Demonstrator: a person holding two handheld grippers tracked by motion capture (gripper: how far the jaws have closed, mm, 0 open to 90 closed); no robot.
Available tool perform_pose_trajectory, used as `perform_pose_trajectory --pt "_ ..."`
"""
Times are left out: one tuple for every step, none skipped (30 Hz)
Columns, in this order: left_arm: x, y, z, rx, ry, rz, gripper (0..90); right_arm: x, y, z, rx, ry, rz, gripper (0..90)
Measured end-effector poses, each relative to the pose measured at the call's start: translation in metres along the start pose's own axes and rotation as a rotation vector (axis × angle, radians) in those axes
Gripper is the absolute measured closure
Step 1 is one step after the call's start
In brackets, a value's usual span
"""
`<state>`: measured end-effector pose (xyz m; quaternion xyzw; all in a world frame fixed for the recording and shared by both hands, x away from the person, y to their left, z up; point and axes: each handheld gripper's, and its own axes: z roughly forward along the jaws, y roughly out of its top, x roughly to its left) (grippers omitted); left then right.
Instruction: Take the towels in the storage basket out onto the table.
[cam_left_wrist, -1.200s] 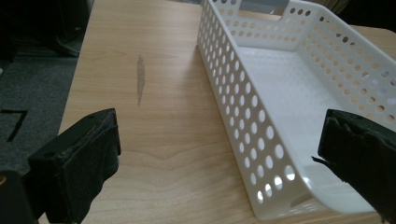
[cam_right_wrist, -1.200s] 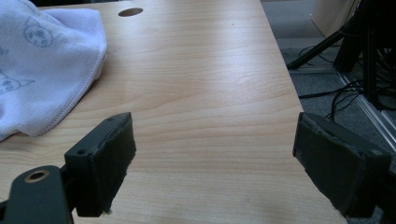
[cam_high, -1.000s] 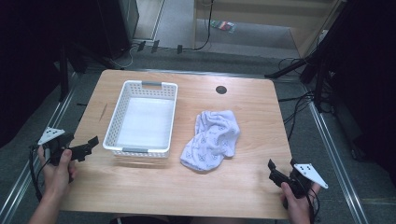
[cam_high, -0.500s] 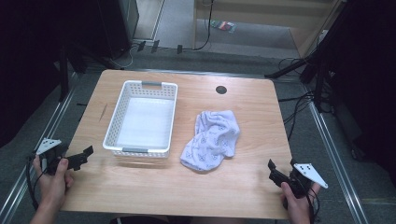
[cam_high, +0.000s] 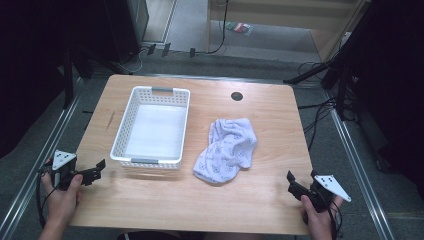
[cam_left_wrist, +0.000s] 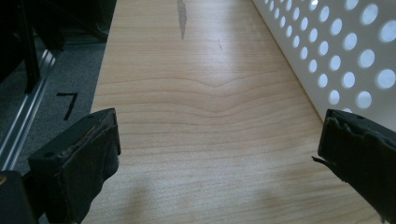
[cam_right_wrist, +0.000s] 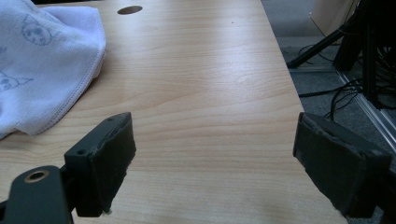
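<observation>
A white perforated basket (cam_high: 129, 152) stands empty on the left half of the wooden table (cam_high: 260, 200). A crumpled pale lavender towel (cam_high: 226, 150) with small printed figures lies to its right. My left gripper (cam_high: 98, 170) hovers at the table's front left corner, open, jaws wide apart with nothing between them. In the left gripper view the basket's wall (cam_left_wrist: 336, 51) runs along the right side. My right gripper (cam_high: 291, 183) sits at the front right corner, open and empty. The towel (cam_right_wrist: 42, 65) lies ahead and to the left in the right gripper view.
A round cable hole (cam_high: 237, 95) sits near the table's far edge. Metal rails (cam_high: 50, 145) run along both sides of the table, and cables (cam_high: 320, 110) lie on the floor to the right. Bare wood spans the front strip between the grippers.
My left gripper has drifted down and left toward the table's front left corner. The right gripper, towel and basket have stayed put.
</observation>
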<state>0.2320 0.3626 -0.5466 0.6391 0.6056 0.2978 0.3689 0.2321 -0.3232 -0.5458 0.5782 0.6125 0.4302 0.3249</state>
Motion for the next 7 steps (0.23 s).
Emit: perform_pose_trajectory --pt "0.0000 0.0001 0.0001 0.002 0.000 0.000 0.0 0.0000 0.0000 0.0000 0.000 0.000 0.000 13.2" --pt "-0.0005 0.0001 0.0005 0.005 0.000 0.006 0.0 0.0000 0.0000 -0.0001 0.000 -0.001 0.000 13.2" --pt "-0.0005 0.0001 0.0005 0.005 0.000 0.006 0.0 0.0000 0.0000 -0.0001 0.000 -0.001 0.000 13.2" --pt "-0.0006 0.0001 0.0006 0.008 0.000 0.008 0.0 0.0001 0.0000 0.0001 0.001 -0.001 0.000 13.2" --pt "-0.0008 0.0001 0.0009 0.006 0.001 0.008 0.0 0.0003 0.0002 0.0003 0.005 0.000 0.001 13.2" --pt "-0.0008 0.0001 0.0010 0.006 0.001 0.008 0.0 0.0003 0.0004 0.0008 0.011 -0.001 0.002 13.2" --pt "-0.0007 0.0001 0.0011 0.005 0.001 0.008 0.0 0.0002 0.0006 0.0015 0.017 0.003 0.002 13.2"
